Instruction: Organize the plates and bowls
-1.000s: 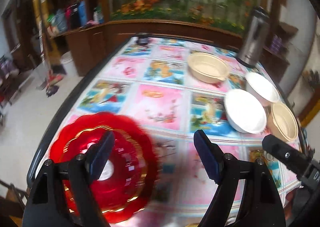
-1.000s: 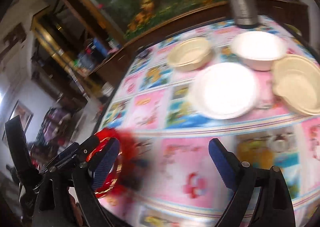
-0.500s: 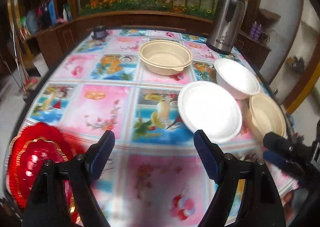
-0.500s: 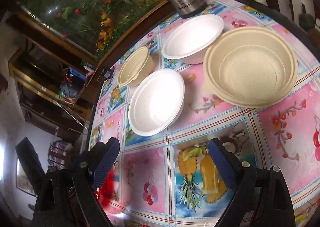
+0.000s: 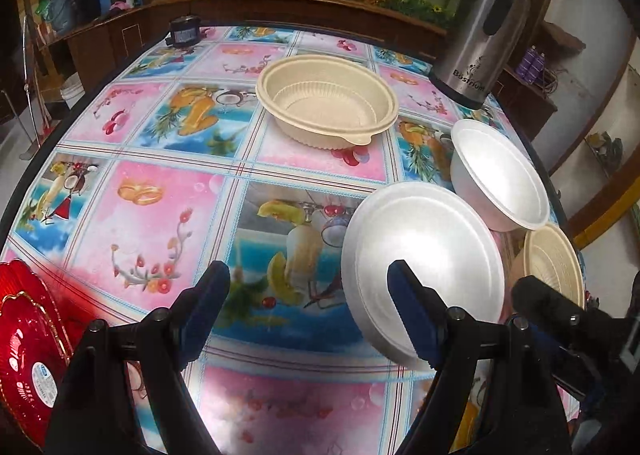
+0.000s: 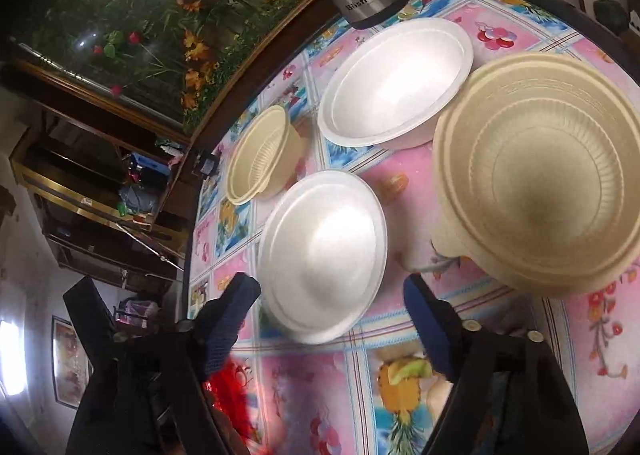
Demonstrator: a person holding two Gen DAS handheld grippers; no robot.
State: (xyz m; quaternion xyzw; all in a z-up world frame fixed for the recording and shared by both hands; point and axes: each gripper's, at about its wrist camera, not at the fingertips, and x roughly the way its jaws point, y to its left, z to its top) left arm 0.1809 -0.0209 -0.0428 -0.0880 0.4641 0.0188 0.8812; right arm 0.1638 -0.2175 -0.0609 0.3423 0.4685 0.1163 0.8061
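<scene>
The white foam bowl (image 6: 324,255) sits on the tablecloth (image 5: 160,207) just ahead of my right gripper (image 6: 332,311), beside the beige ribbed bowl (image 6: 544,171). The jaws of this gripper have just been closing, but they are apart and nothing is between them. My left gripper (image 5: 308,299) is also apart and empty. I think thin foam can slide away or crack if one pad pushes the rim first.

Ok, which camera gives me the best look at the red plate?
The left wrist view: the red plate lies at the table's near-left corner, its scalloped gold trim and label visible, though the frame edge cuts it. The right wrist view catches only a blurred red patch behind a gripper finger.
</scene>
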